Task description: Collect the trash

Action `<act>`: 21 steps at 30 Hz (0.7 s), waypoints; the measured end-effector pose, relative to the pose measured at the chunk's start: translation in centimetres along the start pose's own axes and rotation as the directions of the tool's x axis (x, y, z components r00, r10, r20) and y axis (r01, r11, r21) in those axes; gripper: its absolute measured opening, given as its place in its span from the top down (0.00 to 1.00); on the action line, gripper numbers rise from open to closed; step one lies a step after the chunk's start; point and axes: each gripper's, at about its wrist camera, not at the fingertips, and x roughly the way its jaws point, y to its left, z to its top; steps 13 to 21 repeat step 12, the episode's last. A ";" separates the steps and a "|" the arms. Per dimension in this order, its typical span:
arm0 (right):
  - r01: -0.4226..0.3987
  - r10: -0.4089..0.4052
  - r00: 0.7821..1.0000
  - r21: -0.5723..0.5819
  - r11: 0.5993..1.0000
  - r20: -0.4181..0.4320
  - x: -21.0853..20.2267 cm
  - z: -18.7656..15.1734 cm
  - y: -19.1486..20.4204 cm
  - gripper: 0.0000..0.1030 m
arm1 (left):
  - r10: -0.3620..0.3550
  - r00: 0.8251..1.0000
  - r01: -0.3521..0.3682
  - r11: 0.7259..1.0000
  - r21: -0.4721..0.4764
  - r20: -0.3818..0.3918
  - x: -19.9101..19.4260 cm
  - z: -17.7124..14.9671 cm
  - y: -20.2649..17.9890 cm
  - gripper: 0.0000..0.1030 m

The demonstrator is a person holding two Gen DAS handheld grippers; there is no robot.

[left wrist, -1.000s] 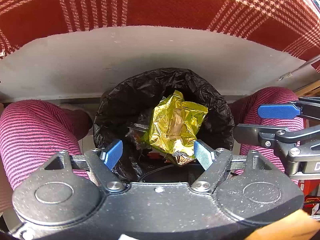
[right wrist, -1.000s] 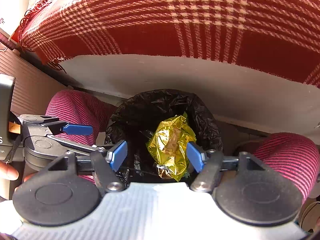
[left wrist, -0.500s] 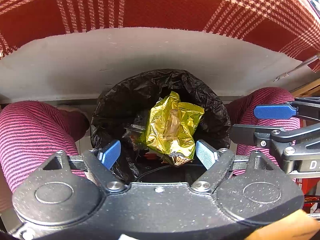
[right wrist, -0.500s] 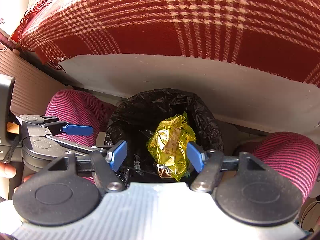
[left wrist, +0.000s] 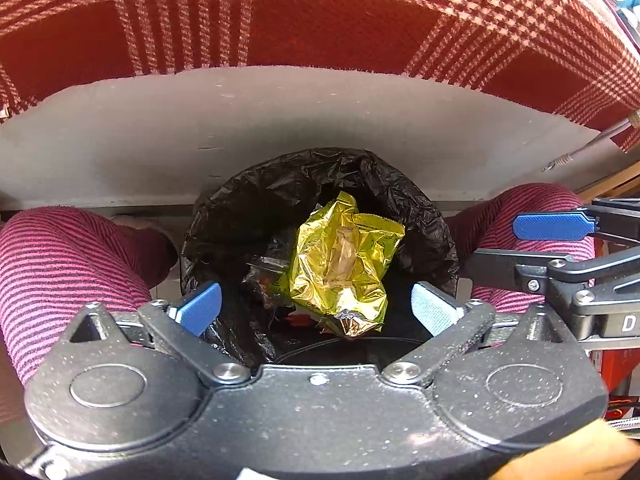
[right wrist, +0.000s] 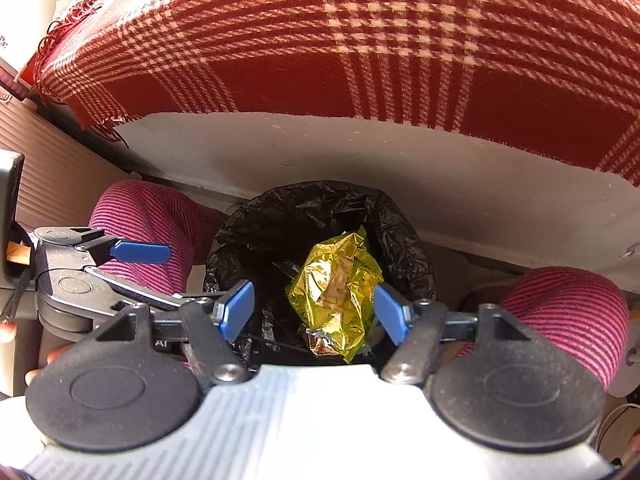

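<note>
A crumpled gold foil wrapper point(left wrist: 340, 264) point(right wrist: 336, 292) lies on top of other trash in a bin lined with a black bag point(left wrist: 280, 200) point(right wrist: 280, 216). My left gripper point(left wrist: 316, 308) hangs just above the bin mouth. Its jaws are opening wide, and the blue pads point(left wrist: 198, 308) stand clear of the wrapper on both sides. My right gripper point(right wrist: 314, 312) hovers over the same bin, open, with the wrapper lying below and between its pads, untouched. Each gripper shows at the edge of the other's view.
A person's knees in pink striped trousers point(left wrist: 60, 264) point(right wrist: 560, 308) flank the bin closely. Behind it runs a white ledge point(left wrist: 280, 112) draped with a red plaid blanket point(left wrist: 320, 12). A thin cable point(left wrist: 580, 148) hangs at the right; ribbed cardboard point(right wrist: 52, 168) stands at the left.
The left gripper's jaws have spread wider apart, away from the gold wrapper, which rests in the bin. The right gripper has not moved.
</note>
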 end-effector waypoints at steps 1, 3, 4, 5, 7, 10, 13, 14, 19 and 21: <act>0.002 -0.002 1.000 0.001 1.000 0.002 -0.1 0.0 0.0 0.25 | -0.006 1.000 0.006 1.000 -0.005 0.004 -0.1 0.0 0.1 0.00; 0.006 -0.006 1.000 0.006 1.000 0.003 -0.1 0.0 -0.1 0.25 | -0.015 1.000 0.015 1.000 -0.015 0.011 -0.2 -0.1 0.2 0.00; 0.007 -0.007 1.000 0.007 1.000 0.003 -0.2 0.0 -0.2 0.25 | -0.020 1.000 0.020 1.000 -0.021 0.017 -0.2 -0.1 0.2 0.00; 0.008 -0.008 1.000 0.009 1.000 0.003 -0.2 0.0 -0.2 0.25 | -0.026 0.999 0.026 0.999 -0.026 0.024 -0.4 -0.1 0.3 0.00; 0.008 -0.008 1.000 0.011 1.000 0.004 -0.2 0.0 -0.2 0.25 | -0.036 0.999 0.037 0.999 -0.038 0.040 -0.6 -0.1 0.5 0.00; 0.011 -0.011 1.000 0.014 1.000 0.006 -0.3 0.0 -0.2 0.25 | -0.044 0.997 0.046 0.998 -0.045 0.056 -0.9 0.0 0.6 0.00; 0.012 -0.012 1.000 0.014 1.000 0.006 -0.4 0.0 -0.2 0.25 | -0.041 0.998 0.044 0.998 -0.041 0.056 -0.9 0.1 0.6 0.00; 0.012 -0.012 1.000 0.014 1.000 0.006 -0.4 0.0 -0.2 0.25 | -0.041 0.998 0.044 0.998 -0.041 0.056 -0.9 0.1 0.6 0.00; 0.012 -0.012 1.000 0.014 1.000 0.006 -0.4 0.0 -0.2 0.25 | -0.041 0.998 0.044 0.998 -0.041 0.056 -0.9 0.1 0.6 0.00; 0.012 -0.012 1.000 0.014 1.000 0.006 -0.4 0.0 -0.2 0.25 | -0.041 0.998 0.044 0.998 -0.041 0.056 -0.9 0.1 0.6 0.00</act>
